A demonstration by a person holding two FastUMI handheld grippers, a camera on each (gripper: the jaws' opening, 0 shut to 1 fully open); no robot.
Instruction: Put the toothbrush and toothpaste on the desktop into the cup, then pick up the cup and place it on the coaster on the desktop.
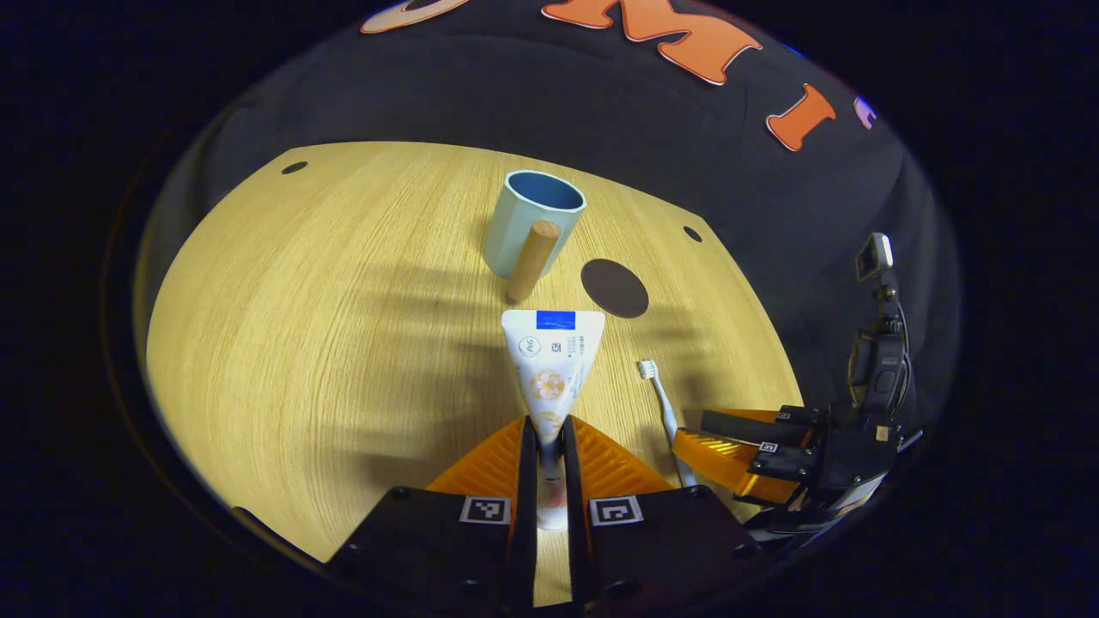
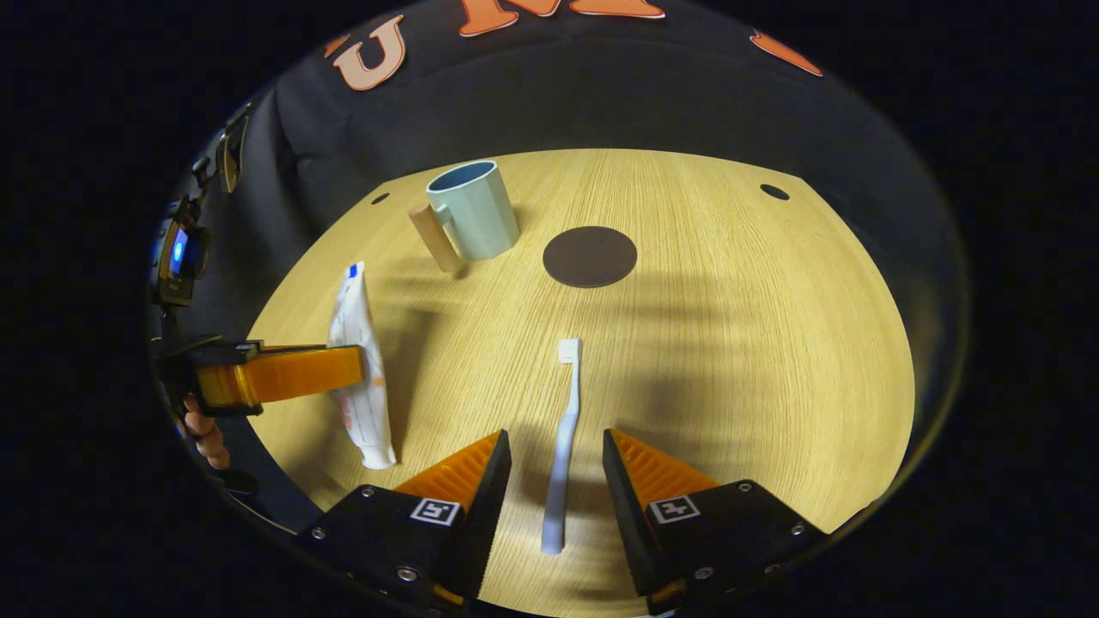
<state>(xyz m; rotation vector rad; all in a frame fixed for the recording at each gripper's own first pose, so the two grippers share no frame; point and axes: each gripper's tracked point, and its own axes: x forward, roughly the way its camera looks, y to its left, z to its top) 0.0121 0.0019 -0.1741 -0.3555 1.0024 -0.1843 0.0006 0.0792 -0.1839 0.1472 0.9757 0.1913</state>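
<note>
The toothpaste tube (image 1: 552, 369) is pinched near its cap end between the left gripper (image 1: 549, 446) fingers, which are closed on it from both sides; its flat crimped end points toward the cup. In the right gripper view the tube (image 2: 361, 360) hangs raised off the wooden surface (image 2: 730, 343), tilted with the cap end lowest, and the left gripper (image 2: 283, 375) reaches in from the side. The white toothbrush (image 2: 565, 429) lies flat on the surface, bristle head pointing away toward the coaster, its handle running between the right gripper (image 2: 556, 468) fingers, which are spread wide on either side of it and do not touch it. The pale blue cup (image 2: 474, 210) (its wooden handle (image 2: 436, 239) slants out to one side) stands upright farther back. The round dark coaster (image 2: 590, 256) lies flat just beside the cup, apart from it.
</note>
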